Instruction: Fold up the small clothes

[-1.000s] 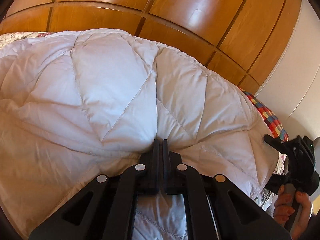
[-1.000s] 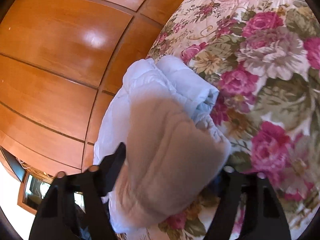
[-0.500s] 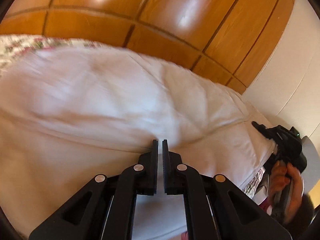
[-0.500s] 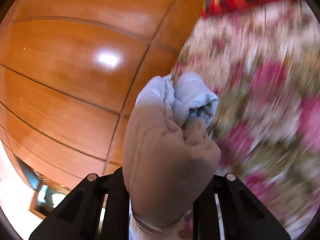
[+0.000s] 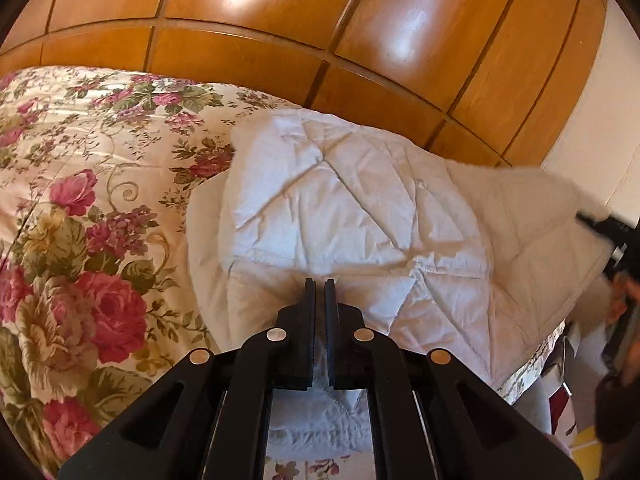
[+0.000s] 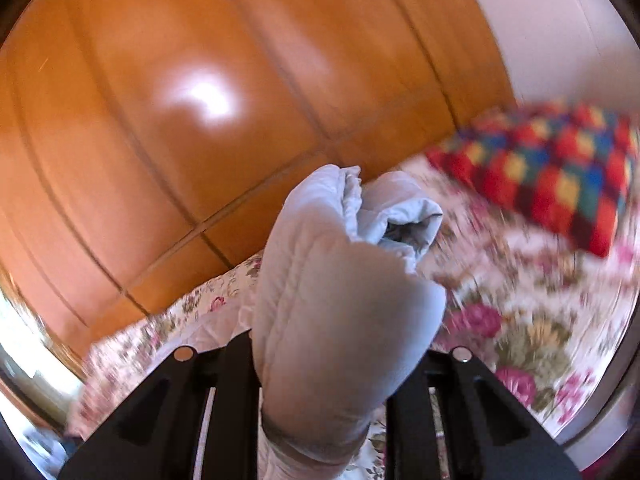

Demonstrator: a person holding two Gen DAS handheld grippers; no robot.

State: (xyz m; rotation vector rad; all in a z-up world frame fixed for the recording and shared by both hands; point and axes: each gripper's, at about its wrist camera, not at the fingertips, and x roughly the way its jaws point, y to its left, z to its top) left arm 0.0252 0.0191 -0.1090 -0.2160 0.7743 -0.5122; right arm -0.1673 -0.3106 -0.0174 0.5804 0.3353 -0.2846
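Observation:
A pale blue-white quilted garment (image 5: 360,216) lies across the floral bedspread (image 5: 80,240), partly folded over itself. My left gripper (image 5: 319,292) is shut on its near edge, with cloth showing below the closed fingers. In the right wrist view a thick bunched fold of the same garment (image 6: 340,312) fills the space between the fingers of my right gripper (image 6: 340,360), which is shut on it and holds it up off the bed. The right gripper also shows in the left wrist view (image 5: 616,240) at the garment's far right end.
A glossy wooden wardrobe (image 5: 320,20) stands right behind the bed. A bright checked cushion or blanket (image 6: 560,168) lies on the bedspread at the right. The bed's edge (image 5: 532,360) drops off at the right, with a white wall (image 5: 592,120) beyond.
Both grippers have carried the garment down and toward the bed's edge, so the floral bedspread now shows at the left. The right gripper closed onto the bunched fold and swung round.

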